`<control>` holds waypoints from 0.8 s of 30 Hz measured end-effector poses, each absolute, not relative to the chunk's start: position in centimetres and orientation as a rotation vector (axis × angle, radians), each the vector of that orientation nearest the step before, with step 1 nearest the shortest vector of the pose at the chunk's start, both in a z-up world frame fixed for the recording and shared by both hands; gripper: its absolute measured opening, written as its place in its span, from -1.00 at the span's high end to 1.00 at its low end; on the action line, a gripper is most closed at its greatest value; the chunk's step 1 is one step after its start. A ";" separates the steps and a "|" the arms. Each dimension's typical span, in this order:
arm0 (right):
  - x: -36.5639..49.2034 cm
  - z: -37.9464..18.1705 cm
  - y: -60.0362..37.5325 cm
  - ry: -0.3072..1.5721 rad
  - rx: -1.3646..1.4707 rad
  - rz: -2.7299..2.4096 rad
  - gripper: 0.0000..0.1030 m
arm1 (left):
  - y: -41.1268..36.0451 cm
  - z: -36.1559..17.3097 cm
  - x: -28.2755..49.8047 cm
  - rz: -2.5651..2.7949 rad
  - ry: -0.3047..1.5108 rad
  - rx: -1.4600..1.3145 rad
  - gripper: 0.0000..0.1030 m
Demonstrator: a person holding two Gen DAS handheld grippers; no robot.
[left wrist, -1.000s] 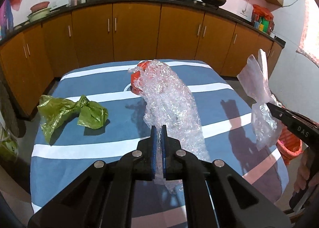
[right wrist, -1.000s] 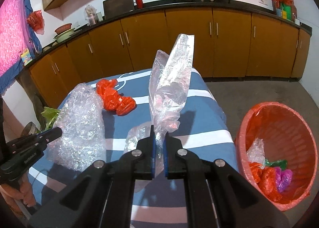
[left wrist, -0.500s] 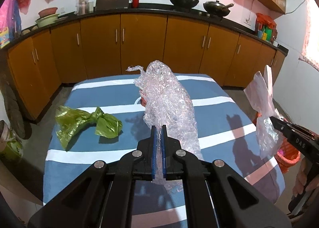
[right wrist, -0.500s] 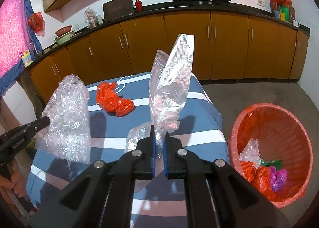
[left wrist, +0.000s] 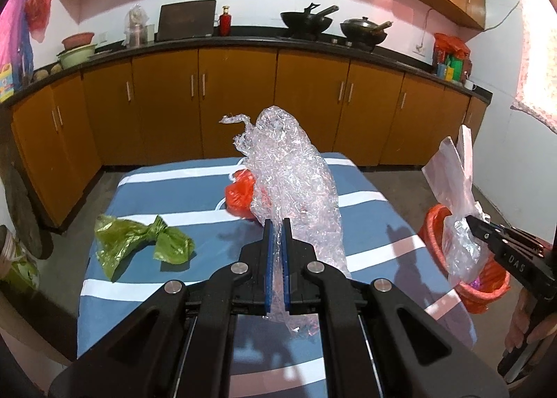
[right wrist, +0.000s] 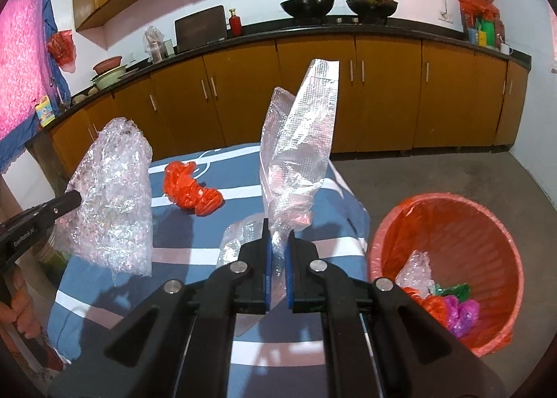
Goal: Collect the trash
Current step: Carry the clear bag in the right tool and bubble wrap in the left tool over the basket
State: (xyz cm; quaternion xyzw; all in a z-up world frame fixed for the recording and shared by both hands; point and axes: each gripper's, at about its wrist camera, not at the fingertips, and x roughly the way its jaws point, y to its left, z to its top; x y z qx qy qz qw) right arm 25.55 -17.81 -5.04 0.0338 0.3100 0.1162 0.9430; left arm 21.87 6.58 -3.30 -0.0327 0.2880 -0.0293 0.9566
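Note:
My left gripper [left wrist: 276, 227] is shut on a crumpled sheet of clear bubble wrap [left wrist: 292, 168] and holds it above the striped table; it also shows in the right wrist view [right wrist: 111, 196]. My right gripper [right wrist: 277, 234] is shut on a clear textured plastic bag [right wrist: 299, 140], held above the table's right edge; the bag also shows in the left wrist view [left wrist: 456, 185]. A crumpled red bag [right wrist: 191, 189] and a green bag [left wrist: 139, 241] lie on the table. An orange bin [right wrist: 449, 224] with several pieces of trash stands on the floor to the right.
The table has a blue cloth with white stripes [left wrist: 174, 196]. Brown kitchen cabinets [right wrist: 313, 91] run along the back wall under a black counter with pans. Grey floor [right wrist: 452, 171] lies between table, bin and cabinets.
Both grippers have risen and pulled back from the table with their plastic still held. The bubble wrap has lifted clear of the cloth. The bin now shows in the left wrist view.

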 end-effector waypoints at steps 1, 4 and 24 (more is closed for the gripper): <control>25.3 -4.8 -18.0 0.627 0.068 0.234 0.85 | 6.3 -3.1 21.9 -0.063 0.582 -0.065 0.92; 24.6 -4.4 -18.6 0.613 0.064 0.225 0.85 | 5.1 -2.5 21.8 -0.076 0.567 -0.056 0.92; 21.2 -1.4 -25.6 0.554 0.080 0.115 0.85 | -3.1 0.1 21.0 -0.201 0.515 0.009 0.92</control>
